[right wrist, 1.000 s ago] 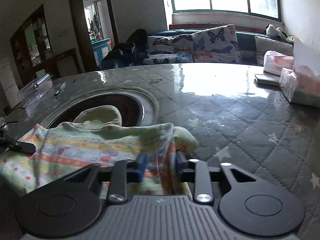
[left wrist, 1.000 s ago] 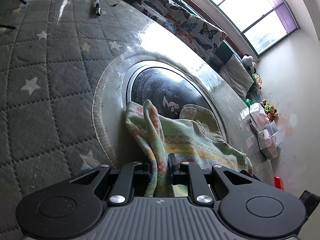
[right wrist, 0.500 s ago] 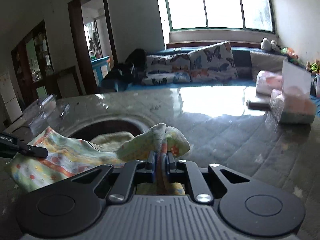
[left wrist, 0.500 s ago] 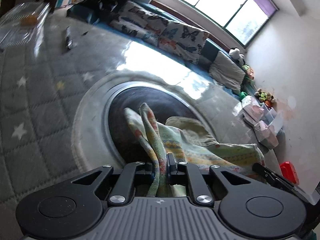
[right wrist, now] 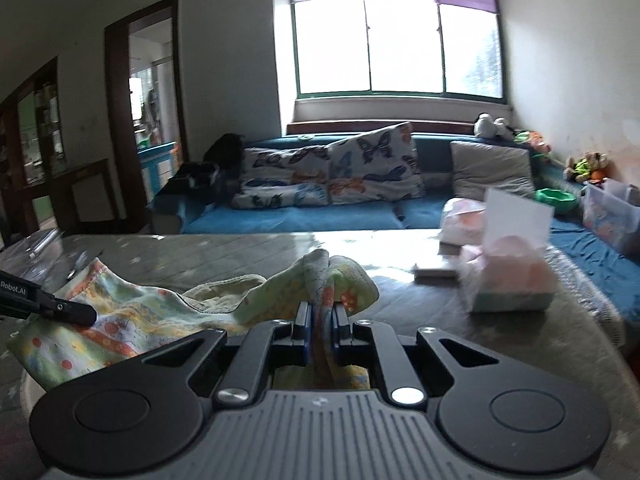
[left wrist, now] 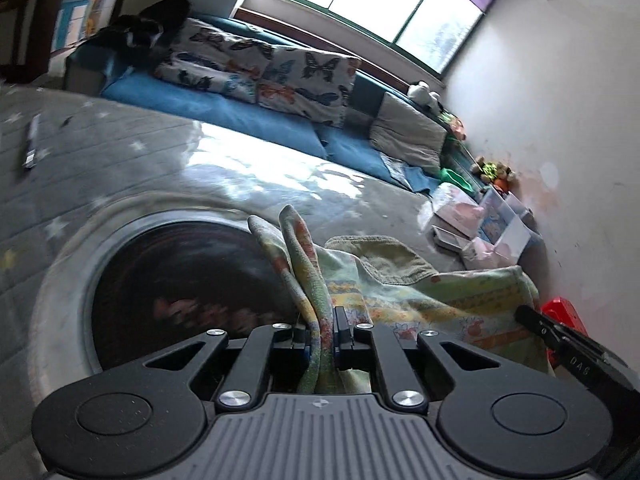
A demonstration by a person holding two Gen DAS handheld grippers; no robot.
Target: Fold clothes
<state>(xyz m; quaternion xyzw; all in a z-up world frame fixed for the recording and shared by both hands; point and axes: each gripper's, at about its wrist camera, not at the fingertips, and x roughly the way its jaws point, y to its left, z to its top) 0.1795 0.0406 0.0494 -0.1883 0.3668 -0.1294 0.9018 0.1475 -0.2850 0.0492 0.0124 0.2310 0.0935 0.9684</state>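
A small pale-green garment (left wrist: 420,292) with coloured printed bands hangs stretched between my two grippers, lifted off the table. My left gripper (left wrist: 322,332) is shut on one bunched edge of it. My right gripper (right wrist: 322,322) is shut on the opposite bunched edge (right wrist: 332,276). The garment's body (right wrist: 120,320) sags to the left in the right wrist view, with its lighter collar (right wrist: 224,292) showing. The left gripper's finger (right wrist: 60,308) shows at that view's left edge; the right gripper's finger (left wrist: 560,332) shows at the left wrist view's right edge.
Below is a grey quilted table cover (left wrist: 120,152) with a dark round inset (left wrist: 180,272). A tissue box (right wrist: 508,280) and packets (right wrist: 464,220) stand at the table's right. A pen (left wrist: 32,144) lies far left. A blue sofa with butterfly cushions (right wrist: 328,176) is behind.
Both grippers have risen and tilted up, lifting the garment off the table. The right gripper closed on the garment's edge between the earliest frame and the middle one.
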